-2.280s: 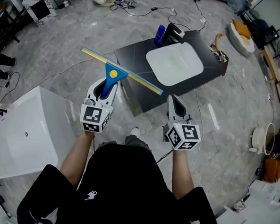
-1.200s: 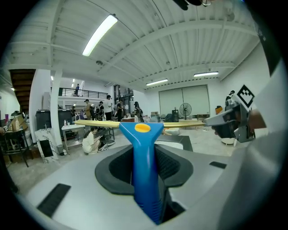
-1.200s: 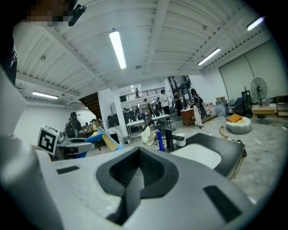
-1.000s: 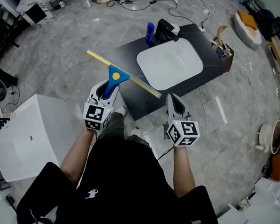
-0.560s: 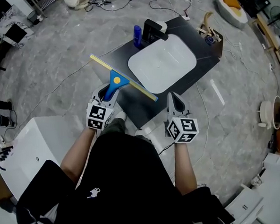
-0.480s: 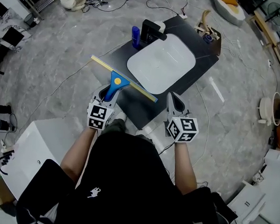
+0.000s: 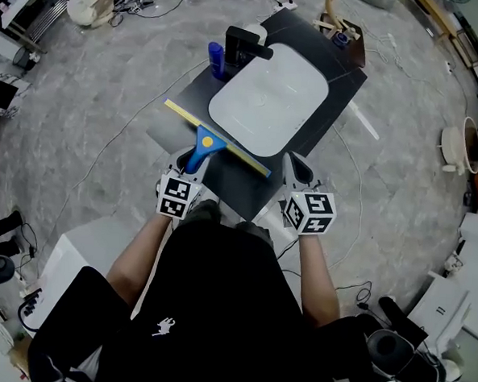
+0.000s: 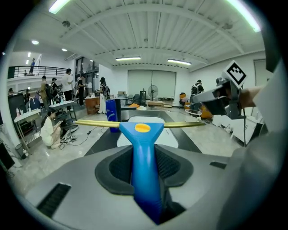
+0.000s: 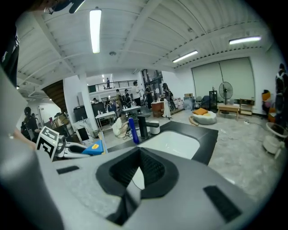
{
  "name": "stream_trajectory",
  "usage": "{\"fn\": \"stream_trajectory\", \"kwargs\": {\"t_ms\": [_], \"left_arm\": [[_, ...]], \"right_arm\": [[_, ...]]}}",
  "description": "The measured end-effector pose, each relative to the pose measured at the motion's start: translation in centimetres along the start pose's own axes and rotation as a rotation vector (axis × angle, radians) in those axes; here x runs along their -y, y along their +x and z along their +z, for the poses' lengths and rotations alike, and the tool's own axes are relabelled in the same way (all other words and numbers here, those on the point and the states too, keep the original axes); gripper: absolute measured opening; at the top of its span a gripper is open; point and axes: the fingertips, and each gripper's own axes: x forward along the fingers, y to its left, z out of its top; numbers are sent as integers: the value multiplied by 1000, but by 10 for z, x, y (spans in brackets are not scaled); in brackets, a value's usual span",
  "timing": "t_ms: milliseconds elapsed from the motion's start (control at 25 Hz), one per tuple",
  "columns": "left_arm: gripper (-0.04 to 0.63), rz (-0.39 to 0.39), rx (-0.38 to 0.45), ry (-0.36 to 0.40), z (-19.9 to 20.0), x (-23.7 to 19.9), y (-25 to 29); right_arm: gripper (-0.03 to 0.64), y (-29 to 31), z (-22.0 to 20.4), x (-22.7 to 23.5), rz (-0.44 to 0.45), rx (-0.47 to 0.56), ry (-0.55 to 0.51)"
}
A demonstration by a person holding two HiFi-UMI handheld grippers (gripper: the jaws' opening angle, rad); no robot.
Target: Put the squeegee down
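Observation:
The squeegee (image 7: pixel 207 139) has a blue handle and a long yellow blade, and its handle is clamped in my left gripper (image 7: pixel 194 156). The blade hangs level over the near edge of the black counter (image 7: pixel 343 79), just before the white sink basin (image 7: pixel 269 95). In the left gripper view the blue handle (image 8: pixel 143 152) runs up between both pads of the left gripper (image 8: pixel 144 173), with the blade crosswise beyond. My right gripper (image 7: pixel 294 164) is to the right of the blade's end, shut with nothing in it. In its own view the right gripper (image 9: pixel 135 177) points at the basin (image 9: pixel 173 141).
A blue bottle (image 7: pixel 216 60) and a black faucet (image 7: pixel 245 44) stand at the counter's far left corner. A basket (image 7: pixel 342 31) sits at its far end. A white box (image 7: pixel 78 253) lies on the floor at lower left. Cables cross the grey floor. People stand in the background (image 8: pixel 67 85).
Both grippers have sunk and come closer to the counter. The squeegee blade, earlier short of the counter's near corner, now hangs over its near edge. The grip is unchanged.

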Motion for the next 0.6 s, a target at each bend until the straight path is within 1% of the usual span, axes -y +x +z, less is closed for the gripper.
{"fn": "stream_trajectory", "kwargs": {"t_ms": [240, 600], "left_arm": [[127, -47, -45, 10, -13, 0, 21], [127, -73, -104, 4, -37, 0, 45]], "right_arm": [[2, 9, -15, 2, -35, -49, 22], [2, 27, -43, 14, -68, -115, 44]]}}
